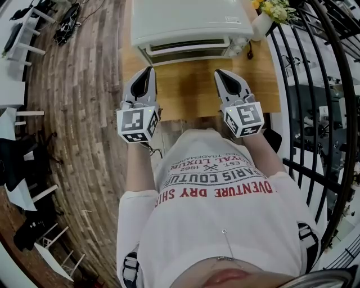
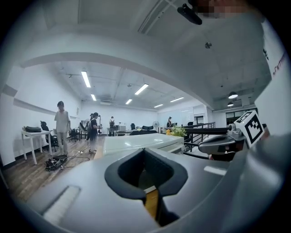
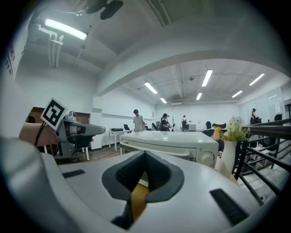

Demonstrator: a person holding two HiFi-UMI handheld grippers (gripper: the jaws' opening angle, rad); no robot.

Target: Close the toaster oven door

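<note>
a: what lies in front of us, biggest first?

b: a brown plank wooden floor down the left of the head view and a black curved metal railing down the right. between them is a light rectangular wooden table. at top centre, on the far part of the table, sits the white box-shaped metal toaster oven, front turned to us.

a: and its door?

b: the glass-fronted drop-down door looks upright against the body in the right gripper view. we judge it shut or very nearly, though we can't rule out a thin gap.

a: how would it handle?

b: we'd expect a light, stiff panel on a bottom hinge with glass in it, so no slamming. the pale horizontal bar handle along its top edge is where we'd push or take hold, near the middle so it swings evenly. the oven may slide on the smooth tabletop if we shove hard.

a: the grippers?

b: the grey left gripper is at centre left and the grey right gripper at centre right. both are over the near part of the table, apart from the oven. each has its fingers pressed together with nothing between them.

a: anything small?

b: a white vase of yellow flowers, just beside the oven at upper right.
</note>
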